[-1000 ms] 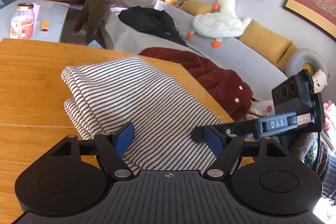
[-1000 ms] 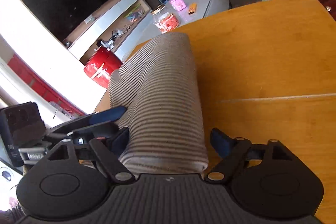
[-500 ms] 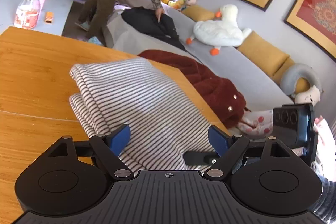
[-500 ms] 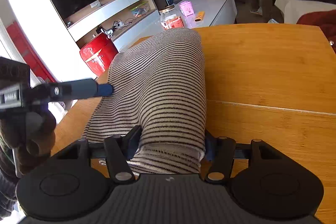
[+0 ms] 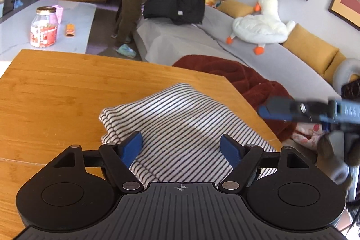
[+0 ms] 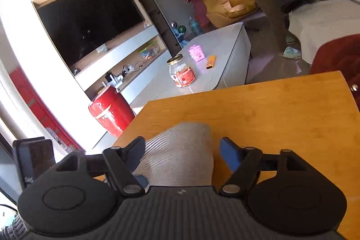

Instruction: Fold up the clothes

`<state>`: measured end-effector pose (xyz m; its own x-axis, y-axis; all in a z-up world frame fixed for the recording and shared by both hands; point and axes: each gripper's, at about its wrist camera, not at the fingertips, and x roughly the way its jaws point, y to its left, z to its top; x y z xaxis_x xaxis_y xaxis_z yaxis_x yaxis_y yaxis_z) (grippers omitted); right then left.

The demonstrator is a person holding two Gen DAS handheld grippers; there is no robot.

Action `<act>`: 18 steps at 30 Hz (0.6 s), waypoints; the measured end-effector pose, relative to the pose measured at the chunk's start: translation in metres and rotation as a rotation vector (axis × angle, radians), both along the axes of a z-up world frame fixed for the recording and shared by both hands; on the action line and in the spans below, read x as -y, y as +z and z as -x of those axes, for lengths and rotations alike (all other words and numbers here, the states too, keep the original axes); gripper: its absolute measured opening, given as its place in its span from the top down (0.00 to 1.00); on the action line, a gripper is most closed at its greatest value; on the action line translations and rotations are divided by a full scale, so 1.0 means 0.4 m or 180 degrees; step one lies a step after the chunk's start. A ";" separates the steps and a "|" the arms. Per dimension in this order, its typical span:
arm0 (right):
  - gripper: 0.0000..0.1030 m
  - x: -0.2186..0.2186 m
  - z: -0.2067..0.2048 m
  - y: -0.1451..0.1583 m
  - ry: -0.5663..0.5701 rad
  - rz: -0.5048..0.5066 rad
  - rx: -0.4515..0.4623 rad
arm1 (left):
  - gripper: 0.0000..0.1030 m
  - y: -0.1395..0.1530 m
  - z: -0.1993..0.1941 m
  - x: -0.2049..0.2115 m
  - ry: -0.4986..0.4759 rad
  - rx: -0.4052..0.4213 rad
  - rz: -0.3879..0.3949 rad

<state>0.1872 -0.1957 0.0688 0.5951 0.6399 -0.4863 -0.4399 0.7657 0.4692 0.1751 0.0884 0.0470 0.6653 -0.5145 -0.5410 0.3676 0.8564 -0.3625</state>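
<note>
Releasing folded striped garment [image 5: 180, 125] on table [image 5: 56, 91]: left gripper [image 5: 181, 149] closing, right gripper [image 6: 181, 151] opening, neither gripping; withdraw without dragging folds

Wooden table [image 5: 56, 91], a folded striped garment [image 5: 180, 127] flat near its right edge

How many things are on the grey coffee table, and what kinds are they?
Glass jar: 1
Pink box: 1
Orange packet: 1
Total on the grey coffee table: 3
</note>
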 end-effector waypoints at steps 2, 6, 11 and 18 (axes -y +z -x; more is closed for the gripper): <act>0.20 -0.055 -0.083 -0.027 0.0179 0.0147 -0.0225 | 0.20 0.001 0.002 0.005 -0.0007 0.0011 -0.0043; 0.31 -0.146 -0.179 -0.105 0.0584 0.0343 -0.0733 | 0.20 0.002 0.004 0.009 -0.0013 0.0011 -0.0086; 0.50 -0.141 -0.100 -0.035 0.0755 0.0148 -0.0131 | 0.10 0.002 0.003 0.003 -0.0026 0.0008 -0.0090; 0.49 -0.081 -0.122 -0.129 0.0369 0.0291 -0.0365 | 0.12 -0.003 0.002 0.026 -0.0063 0.0070 -0.0187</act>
